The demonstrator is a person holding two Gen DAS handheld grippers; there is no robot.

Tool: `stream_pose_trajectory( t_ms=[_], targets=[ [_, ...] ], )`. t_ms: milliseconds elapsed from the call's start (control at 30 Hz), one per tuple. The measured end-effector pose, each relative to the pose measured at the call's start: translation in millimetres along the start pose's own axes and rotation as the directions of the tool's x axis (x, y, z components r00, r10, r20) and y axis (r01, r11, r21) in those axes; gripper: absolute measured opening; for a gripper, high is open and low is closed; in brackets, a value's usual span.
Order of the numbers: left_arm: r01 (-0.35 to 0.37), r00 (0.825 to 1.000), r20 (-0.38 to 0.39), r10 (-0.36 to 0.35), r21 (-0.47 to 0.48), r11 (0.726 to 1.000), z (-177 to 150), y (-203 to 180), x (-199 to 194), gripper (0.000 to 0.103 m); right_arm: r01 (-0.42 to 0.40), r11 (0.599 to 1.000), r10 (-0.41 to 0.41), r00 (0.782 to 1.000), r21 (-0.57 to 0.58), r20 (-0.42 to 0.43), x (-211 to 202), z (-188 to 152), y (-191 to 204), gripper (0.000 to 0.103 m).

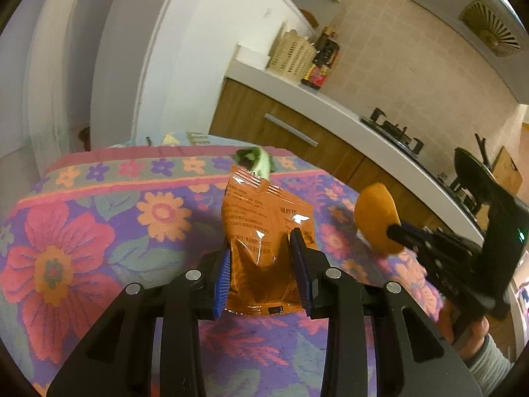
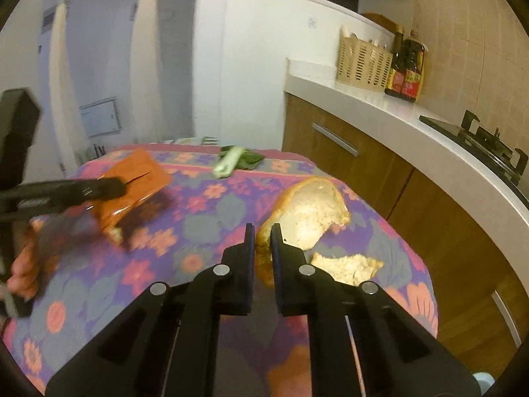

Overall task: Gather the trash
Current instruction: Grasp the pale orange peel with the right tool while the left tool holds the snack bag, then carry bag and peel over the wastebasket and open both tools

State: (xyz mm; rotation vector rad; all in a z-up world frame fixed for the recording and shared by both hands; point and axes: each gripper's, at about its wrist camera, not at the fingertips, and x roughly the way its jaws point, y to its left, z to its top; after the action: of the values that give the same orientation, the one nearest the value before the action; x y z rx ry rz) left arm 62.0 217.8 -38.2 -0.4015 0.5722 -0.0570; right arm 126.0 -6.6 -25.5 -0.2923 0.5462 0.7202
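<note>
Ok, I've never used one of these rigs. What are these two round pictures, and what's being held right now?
A person carries a hand-held gripper in each hand. Each picture comes from a fisheye camera looking along that gripper's fingers. The left gripper has its jaws closed on an orange snack packet. The right gripper pinches an orange peel, and a smaller peel piece shows just beyond its jaws. A green vegetable scrap lies at the far edge of the flowered tablecloth.
</note>
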Motion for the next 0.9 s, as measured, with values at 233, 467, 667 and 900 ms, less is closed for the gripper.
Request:
stream_pose_trajectory(
  t_ms=[233, 467, 667, 900],
  targets=[
    [0.073, 0.997, -0.014, -0.073, 0.070, 0.995, -9.1, -40.2, -8.7, 0.032, 0.015, 0.999, -0.014, 1.000, -0.052, 0.025, -64.0, -33.0, 7.3, 0.008],
    [0.164, 0.986, -0.052, -0.158, 0.139, 0.977, -30.3, -104.8, -13.6, 0.032, 0.096, 0.993, -0.095, 0.995, -0.075, 0.021, -121.1, -74.6, 1.5, 0.008],
    [0.258, 0.965, -0.111, -0.240, 0.200, 0.945, -51.7, -173.1, 0.7, 0.032, 0.189, 0.982, -0.189, 0.982, 0.006, 0.024, -168.2, -107.9, -36.7, 0.008],
    [0.347, 0.934, -0.187, -0.304, 0.276, 0.896, -73.6, -253.6, 21.9, 0.032, 0.306, 0.948, -0.307, 0.952, 0.092, -0.002, -216.0, -147.0, -86.5, 0.008]
  ],
)
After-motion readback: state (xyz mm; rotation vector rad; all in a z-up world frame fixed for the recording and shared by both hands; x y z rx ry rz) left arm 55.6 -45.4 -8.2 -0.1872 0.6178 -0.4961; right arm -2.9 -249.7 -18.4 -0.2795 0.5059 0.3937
